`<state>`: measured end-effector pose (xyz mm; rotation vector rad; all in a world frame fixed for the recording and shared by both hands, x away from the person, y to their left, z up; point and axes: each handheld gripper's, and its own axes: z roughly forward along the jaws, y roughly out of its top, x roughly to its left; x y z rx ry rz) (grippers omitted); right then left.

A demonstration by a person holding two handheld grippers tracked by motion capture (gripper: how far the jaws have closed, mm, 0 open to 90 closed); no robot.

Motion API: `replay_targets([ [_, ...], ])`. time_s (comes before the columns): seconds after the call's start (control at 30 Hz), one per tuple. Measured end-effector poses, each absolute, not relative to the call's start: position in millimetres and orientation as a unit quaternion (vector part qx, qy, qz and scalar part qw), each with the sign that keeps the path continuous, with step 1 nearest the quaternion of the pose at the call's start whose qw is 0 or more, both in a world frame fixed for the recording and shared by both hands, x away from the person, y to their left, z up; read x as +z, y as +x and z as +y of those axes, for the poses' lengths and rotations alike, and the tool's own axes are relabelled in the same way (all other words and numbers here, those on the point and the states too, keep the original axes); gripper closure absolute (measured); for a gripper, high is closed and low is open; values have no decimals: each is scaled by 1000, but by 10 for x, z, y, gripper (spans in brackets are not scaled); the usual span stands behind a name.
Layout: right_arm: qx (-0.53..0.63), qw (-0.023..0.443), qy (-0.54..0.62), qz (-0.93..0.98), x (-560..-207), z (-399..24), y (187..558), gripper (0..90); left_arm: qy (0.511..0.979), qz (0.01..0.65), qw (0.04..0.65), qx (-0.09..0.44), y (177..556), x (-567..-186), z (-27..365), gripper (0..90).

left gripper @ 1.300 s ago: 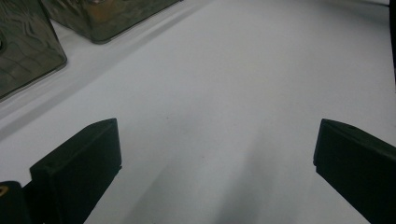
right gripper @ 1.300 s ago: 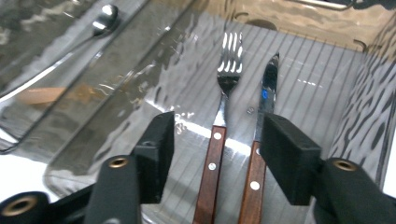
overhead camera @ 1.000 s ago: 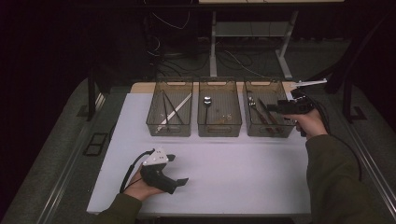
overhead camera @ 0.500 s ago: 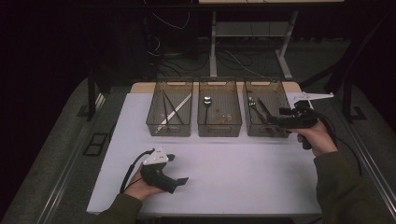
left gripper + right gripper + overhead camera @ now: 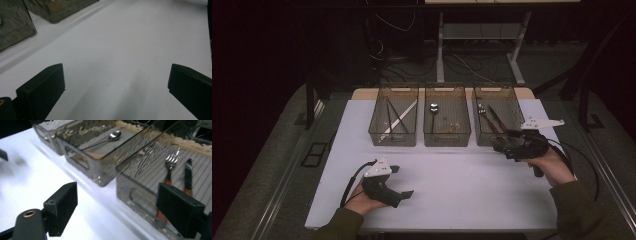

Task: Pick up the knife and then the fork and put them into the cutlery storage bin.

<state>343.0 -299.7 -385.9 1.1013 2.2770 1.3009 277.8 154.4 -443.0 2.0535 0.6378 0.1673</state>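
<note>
Right gripper point(image 5: 504, 141) sits at the right bin point(image 5: 512, 92), near corner; jaws have just been opening, spread wide, nothing between. Fork point(image 5: 170, 161) and knife point(image 5: 187, 173) lie inside, handles partly hidden behind a jaw. Left gripper point(image 5: 404, 181) rests on table point(image 5: 472, 180), jaws spread, empty. No readable writing.

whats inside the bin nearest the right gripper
The right bin holds a fork and a knife, both with orange handles, lying side by side. The right gripper has an open jaw covering the handle ends.
</note>
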Motion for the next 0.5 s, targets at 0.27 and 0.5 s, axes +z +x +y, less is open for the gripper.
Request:
replay_targets([
  [0.27, 448, 148, 370, 800, -4048, -3002, 3195, 179, 840, 260, 472, 70, 2768, -4424, 1549, 0],
  [0.5, 460, 141, 367, 797, -4188, -3032, 3011, 179, 837, 263, 475, 70, 2769, -4422, 1569, 0],
])
